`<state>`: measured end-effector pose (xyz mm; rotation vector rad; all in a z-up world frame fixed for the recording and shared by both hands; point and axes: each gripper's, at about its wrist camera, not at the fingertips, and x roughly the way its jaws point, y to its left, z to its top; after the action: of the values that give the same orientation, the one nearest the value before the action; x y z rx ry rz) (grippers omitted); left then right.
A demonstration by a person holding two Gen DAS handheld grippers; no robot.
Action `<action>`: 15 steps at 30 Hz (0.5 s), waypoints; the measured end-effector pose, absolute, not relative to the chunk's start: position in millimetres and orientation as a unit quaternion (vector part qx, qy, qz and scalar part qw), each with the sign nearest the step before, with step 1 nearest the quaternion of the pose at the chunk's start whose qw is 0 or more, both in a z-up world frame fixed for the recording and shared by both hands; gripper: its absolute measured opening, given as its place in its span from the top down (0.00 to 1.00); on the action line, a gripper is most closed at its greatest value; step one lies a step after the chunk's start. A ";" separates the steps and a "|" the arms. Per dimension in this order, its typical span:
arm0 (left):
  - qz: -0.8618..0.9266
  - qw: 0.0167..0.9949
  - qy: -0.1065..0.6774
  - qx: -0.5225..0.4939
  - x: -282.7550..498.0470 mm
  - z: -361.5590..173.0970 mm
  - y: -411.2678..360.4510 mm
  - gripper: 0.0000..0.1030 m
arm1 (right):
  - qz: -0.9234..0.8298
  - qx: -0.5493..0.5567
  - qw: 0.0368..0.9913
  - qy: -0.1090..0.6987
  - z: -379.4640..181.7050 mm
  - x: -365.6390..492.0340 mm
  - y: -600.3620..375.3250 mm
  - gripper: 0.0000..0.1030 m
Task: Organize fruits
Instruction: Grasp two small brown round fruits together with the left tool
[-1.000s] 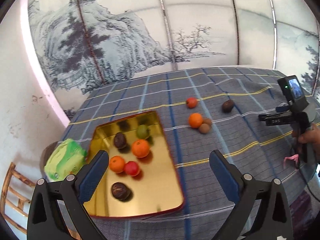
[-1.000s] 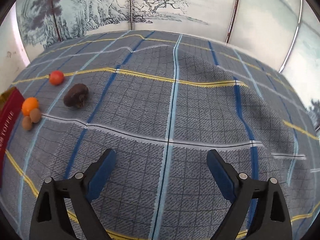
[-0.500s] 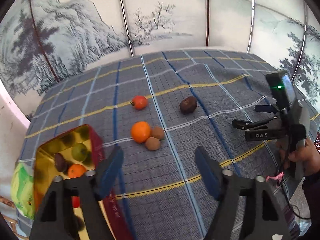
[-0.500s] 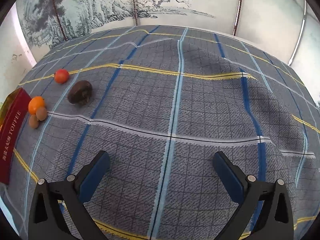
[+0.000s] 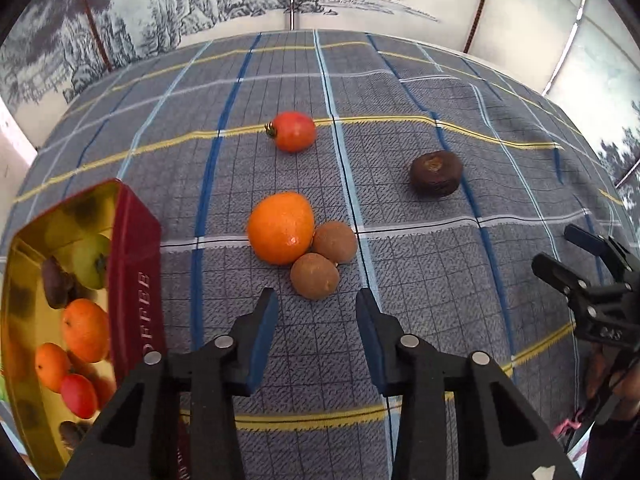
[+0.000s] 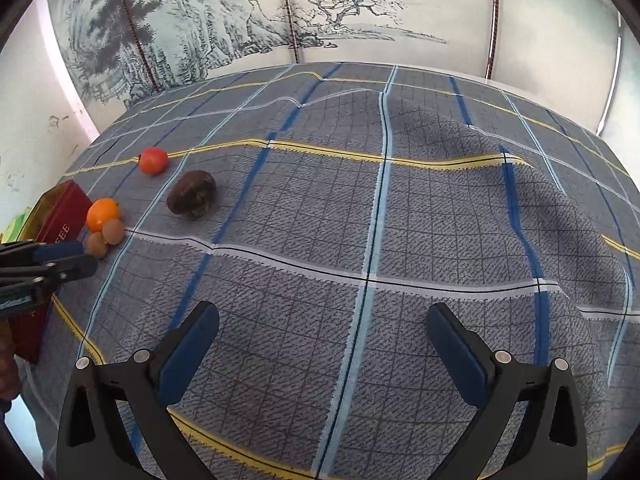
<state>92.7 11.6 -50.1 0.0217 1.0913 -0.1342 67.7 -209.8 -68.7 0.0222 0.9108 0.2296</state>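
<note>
On the checked cloth lie an orange, two brown round fruits touching it, a red tomato-like fruit and a dark wrinkled fruit. My left gripper hovers just short of the nearer brown fruit; its jaws are closing with nothing between them. A red-and-gold tin at the left holds several fruits. My right gripper stands open over bare cloth, well right of the dark fruit and the orange.
The right gripper's body and a hand show at the left wrist view's right edge. A green bag lies beyond the tin. A painted screen backs the table. The cloth bulges in folds on the right.
My left gripper swung from over the tin rightward and down to the loose fruits, and its jaws narrowed a lot. My right gripper stayed put and its jaws widened slightly.
</note>
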 end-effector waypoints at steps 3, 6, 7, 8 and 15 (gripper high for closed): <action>-0.066 0.853 0.518 0.003 96.5 -51.4 10.0 0.67 | 0.114 0.010 0.892 0.437 -68.5 68.1 -208.7 0.00; -0.070 0.851 0.520 -0.002 101.1 -51.5 7.1 0.67 | 0.121 0.012 0.891 0.437 -68.4 67.9 -208.9 0.00; -0.070 0.852 0.519 -0.002 102.8 -51.2 6.0 0.67 | 0.122 0.013 0.891 0.437 -68.5 68.2 -209.0 0.00; -0.069 0.853 0.517 0.000 104.5 -50.6 5.2 0.67 | 0.122 0.014 0.891 0.438 -68.6 68.4 -209.0 0.00; -0.074 0.850 0.521 0.016 117.1 -55.9 -4.1 0.68 | 0.127 0.018 0.891 0.435 -67.7 68.2 -210.2 0.00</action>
<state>117.1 -4.1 -55.9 0.0333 1.0979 -0.1567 68.2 -210.2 -67.7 0.0374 0.9031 0.2631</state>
